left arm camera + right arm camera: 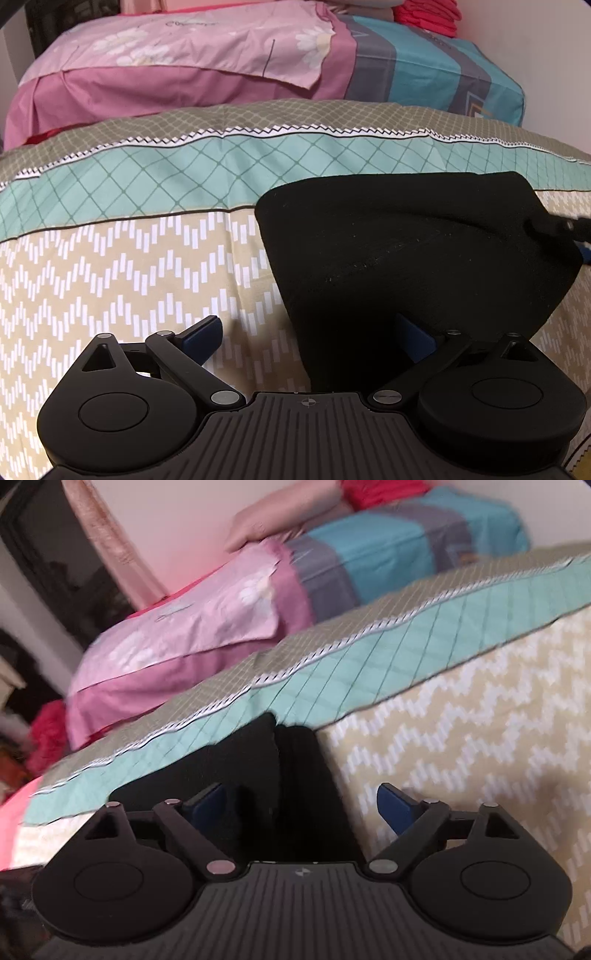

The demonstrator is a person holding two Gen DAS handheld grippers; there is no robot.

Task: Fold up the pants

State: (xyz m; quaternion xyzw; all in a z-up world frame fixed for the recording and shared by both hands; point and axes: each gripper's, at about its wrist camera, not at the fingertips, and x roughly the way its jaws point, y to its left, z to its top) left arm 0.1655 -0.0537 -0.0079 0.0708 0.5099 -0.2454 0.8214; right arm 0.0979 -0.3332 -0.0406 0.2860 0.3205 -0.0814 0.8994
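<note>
Black pants [413,258], folded into a compact wedge, lay on a bedspread [110,277] patterned in beige zigzags with a teal lattice band. In the left wrist view the left gripper [314,336] stood wide open, its left blue pad over bare bedspread and its right pad against the near edge of the pants, so that edge reached in between the fingers without being pinched. At the far right corner of the pants, part of the other gripper showed, touching or just above the cloth. In the blurred right wrist view the right gripper [303,805] was also spread open, with the pants [288,775] lying between its fingers and ahead of them. Beyond lay a pink pillow [177,48].
</note>
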